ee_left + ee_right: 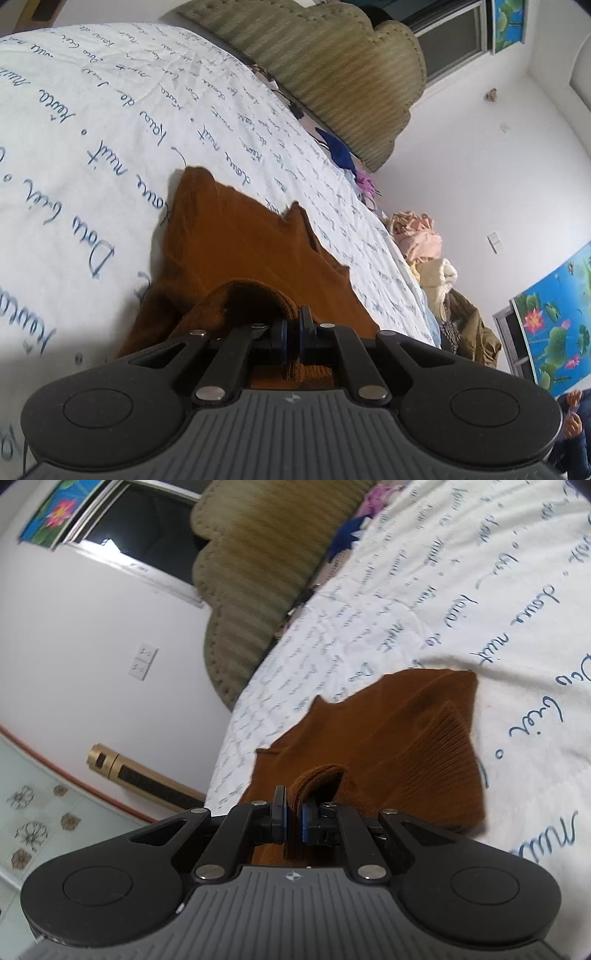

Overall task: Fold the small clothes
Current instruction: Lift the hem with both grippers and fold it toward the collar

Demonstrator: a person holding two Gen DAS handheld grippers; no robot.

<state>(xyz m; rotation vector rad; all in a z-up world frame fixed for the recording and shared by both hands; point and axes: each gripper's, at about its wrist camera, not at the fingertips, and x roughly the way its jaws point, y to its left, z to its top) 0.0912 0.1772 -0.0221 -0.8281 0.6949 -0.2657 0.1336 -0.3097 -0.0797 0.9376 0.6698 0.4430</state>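
I have the left gripper [291, 325] and right gripper [293, 812] each pinched tight on the brown knit garment [236, 236]; I judge both corners should travel level to land the fold squarely on the bed [92, 110].

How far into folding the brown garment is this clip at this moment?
Early to midway. Done: both grippers have hold of the brown garment, the left gripper and right gripper each with jaws shut on a bunched edge. In hand: that near edge is raised while the far part lies on the printed bed sheet. Left: laying it over and flattening; no finished fold shows.
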